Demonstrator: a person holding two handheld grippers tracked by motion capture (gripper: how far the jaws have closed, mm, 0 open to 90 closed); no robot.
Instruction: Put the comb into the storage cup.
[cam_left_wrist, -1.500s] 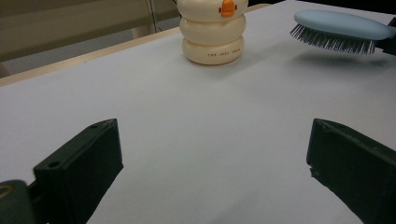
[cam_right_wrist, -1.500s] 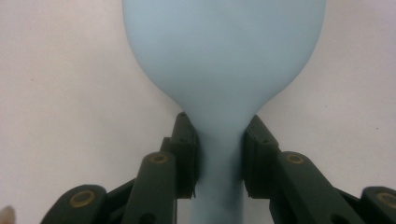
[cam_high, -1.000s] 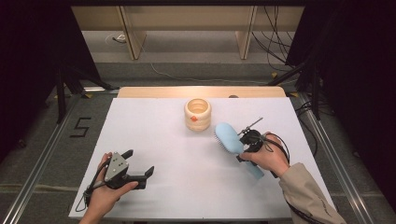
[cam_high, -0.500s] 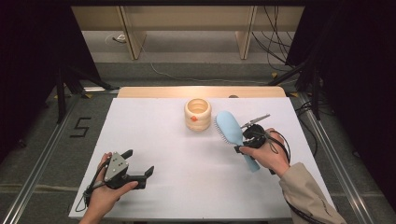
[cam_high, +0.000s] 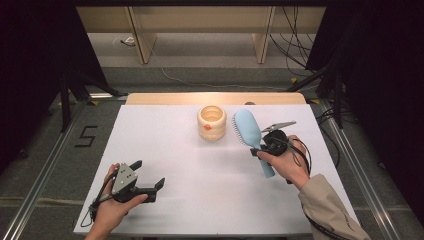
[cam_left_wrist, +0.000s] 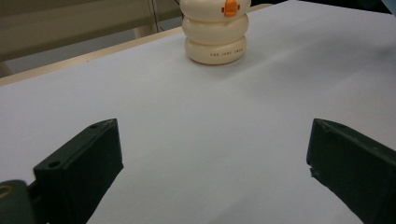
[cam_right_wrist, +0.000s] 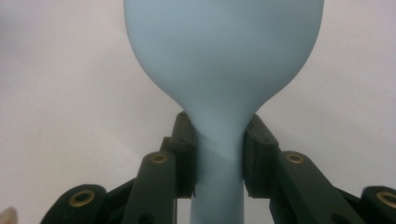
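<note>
The right gripper (cam_high: 265, 145) is clamping the neck of the pale blue hairbrush (cam_high: 248, 128), probably to steady its wide head, right of centre by the cream holder (cam_high: 212, 122). The left gripper (cam_high: 142, 177), jaws apart, is idling on the desk (cam_high: 200, 200) at lower left. Since a second ago, the hairbrush is sitting higher and straighter.
</note>
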